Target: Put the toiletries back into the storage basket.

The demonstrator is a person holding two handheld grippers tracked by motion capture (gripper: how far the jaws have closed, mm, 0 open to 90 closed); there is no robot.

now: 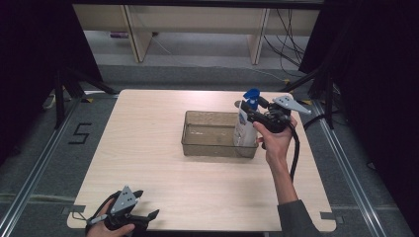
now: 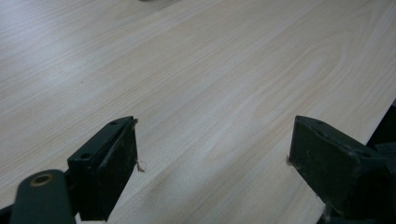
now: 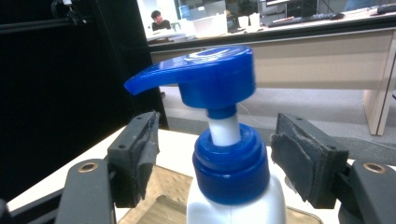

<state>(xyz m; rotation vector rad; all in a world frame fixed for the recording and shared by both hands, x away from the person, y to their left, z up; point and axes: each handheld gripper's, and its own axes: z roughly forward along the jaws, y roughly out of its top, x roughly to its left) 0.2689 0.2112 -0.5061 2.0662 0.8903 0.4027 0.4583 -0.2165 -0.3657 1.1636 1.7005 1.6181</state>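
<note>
Right gripper [image 3: 219,158] — pads clear, jaws open on both sides of pump bottle [image 3: 224,140] neck; bottle stands in tray [image 1: 197,148]. Left gripper [image 2: 215,158] open.

Light wood surface [image 1: 148,148], grain running lengthwise. Grey floor [image 1: 29,163] w/ black "5" mark [image 1: 80,133] at left. Beige desk legs [image 1: 138,34] behind, cables [image 1: 289,37] trailing at right. Black curtains [image 1: 29,49] on both sides.
</note>
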